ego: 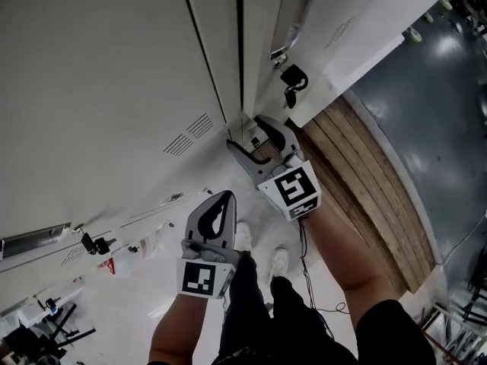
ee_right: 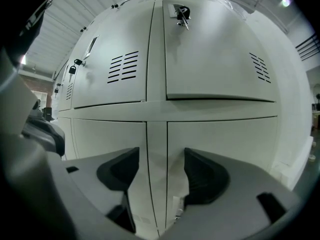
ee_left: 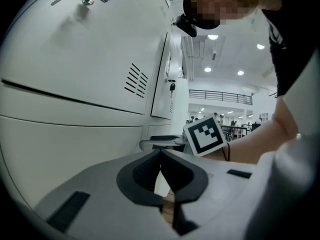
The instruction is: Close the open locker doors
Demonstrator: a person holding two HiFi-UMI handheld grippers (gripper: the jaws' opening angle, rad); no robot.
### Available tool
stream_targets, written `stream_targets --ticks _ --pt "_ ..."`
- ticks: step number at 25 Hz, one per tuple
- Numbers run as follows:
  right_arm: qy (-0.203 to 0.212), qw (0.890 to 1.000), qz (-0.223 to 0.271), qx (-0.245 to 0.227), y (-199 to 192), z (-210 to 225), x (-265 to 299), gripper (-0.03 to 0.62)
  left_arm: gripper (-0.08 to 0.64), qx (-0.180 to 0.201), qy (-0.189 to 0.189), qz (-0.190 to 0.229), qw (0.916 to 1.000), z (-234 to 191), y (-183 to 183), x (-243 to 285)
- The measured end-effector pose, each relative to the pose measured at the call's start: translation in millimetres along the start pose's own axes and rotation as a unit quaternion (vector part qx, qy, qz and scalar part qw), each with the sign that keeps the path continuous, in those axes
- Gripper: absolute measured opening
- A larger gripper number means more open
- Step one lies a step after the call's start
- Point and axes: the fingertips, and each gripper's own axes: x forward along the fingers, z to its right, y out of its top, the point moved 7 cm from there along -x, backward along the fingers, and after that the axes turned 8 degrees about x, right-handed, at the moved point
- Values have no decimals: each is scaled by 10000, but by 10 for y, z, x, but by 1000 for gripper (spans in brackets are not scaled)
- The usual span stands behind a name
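White locker doors (ee_right: 115, 69) fill the right gripper view, and every door seen there lies flush with its frame. A key (ee_right: 182, 14) hangs in the upper right door (ee_right: 220, 59). My right gripper (ee_right: 161, 156) is open with nothing between its jaws, and points at the post between the two lower doors. In the head view the right gripper (ego: 247, 139) sits close against the locker front (ego: 114, 67), below a key bunch (ego: 293, 82). My left gripper (ego: 227, 198) hangs back from the lockers, shut and empty. The left gripper (ee_left: 160, 154) looks along a vented door (ee_left: 90, 59).
A wooden plank strip (ego: 358, 173) runs beside the lockers on the right, with dark floor (ego: 434, 105) beyond it. The person's shoes (ego: 243, 238) and a cable (ego: 319, 299) are on the pale floor. Tripod legs (ego: 38, 333) stand at the lower left.
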Motion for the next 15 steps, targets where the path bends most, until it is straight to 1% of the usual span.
stream_targets --ticks 5,9,13,15 --pt "-65 10000 -14 45 10 1 13 279 3 119 -92 7 9999 -22 25 -7" --pt "-99 9999 -73 55 21 -7 20 278 3 36 -53 1 10000 -51 114 -1" --pt "-119 9997 -171 116 44 -21 -1 278 3 104 -76 81 9999 -25 186 -27" --pt "-86 9998 -165 113 78 -35 -38 278 3 119 13 85 9999 18 245 -63"
